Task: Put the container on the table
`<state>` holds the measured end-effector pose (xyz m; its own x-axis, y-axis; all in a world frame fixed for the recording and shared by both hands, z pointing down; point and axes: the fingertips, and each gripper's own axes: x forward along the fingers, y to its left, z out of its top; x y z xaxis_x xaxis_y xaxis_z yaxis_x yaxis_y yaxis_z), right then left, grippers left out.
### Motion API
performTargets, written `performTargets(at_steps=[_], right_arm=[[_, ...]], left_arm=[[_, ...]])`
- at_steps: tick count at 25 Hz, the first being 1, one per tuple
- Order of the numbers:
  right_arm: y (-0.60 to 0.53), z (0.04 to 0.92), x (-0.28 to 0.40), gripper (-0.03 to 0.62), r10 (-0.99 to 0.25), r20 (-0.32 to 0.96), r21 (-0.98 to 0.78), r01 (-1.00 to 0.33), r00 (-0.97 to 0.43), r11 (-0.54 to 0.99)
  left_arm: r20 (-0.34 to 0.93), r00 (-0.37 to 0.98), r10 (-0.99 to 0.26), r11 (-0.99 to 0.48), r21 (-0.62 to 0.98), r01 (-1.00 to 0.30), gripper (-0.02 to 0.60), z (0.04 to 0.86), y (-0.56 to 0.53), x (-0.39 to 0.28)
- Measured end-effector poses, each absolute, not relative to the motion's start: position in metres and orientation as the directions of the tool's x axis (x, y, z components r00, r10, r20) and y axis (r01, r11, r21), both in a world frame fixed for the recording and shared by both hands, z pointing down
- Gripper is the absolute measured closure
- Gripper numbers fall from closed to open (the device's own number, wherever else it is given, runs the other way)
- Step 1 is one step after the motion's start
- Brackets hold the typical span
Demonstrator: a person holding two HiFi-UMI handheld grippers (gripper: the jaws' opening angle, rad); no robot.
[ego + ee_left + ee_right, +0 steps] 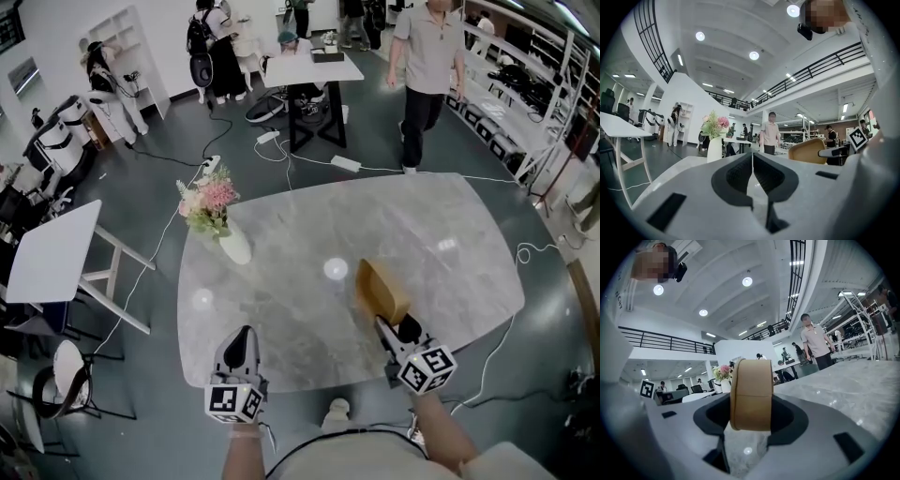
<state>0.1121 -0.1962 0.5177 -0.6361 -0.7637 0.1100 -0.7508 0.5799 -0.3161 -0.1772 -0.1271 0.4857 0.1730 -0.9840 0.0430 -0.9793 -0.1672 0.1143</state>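
The container (380, 291) is a tan, flat-sided box held on edge just above the grey marble table (441, 244), right of its middle. My right gripper (386, 323) is shut on the container's near end; in the right gripper view the container (751, 394) stands upright between the dark pads (787, 416). My left gripper (244, 336) hovers over the table's near edge on the left, shut with nothing in it; its tips (752, 157) meet in a thin line. From the left gripper view the container (806, 151) shows to the right.
A white vase of pink flowers (223, 225) stands on the table's far left part. A white side table (52, 251) is left of it, cables (281, 155) trail on the floor, and a person (427, 66) walks beyond the far edge. Shelving (525, 84) lines the right.
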Motion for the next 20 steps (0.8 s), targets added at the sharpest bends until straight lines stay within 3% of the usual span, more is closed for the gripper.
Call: performTargets(at_steps=[20], right_arm=[[-0.243,0.542,0.08,0.374,-0.734,0.145,-0.48,-0.696,-0.664,0.534]], left_arm=[[0.083,0.237,-0.968,-0.227,0.114,-0.967,0.571,0.494,-0.191,-0.173]])
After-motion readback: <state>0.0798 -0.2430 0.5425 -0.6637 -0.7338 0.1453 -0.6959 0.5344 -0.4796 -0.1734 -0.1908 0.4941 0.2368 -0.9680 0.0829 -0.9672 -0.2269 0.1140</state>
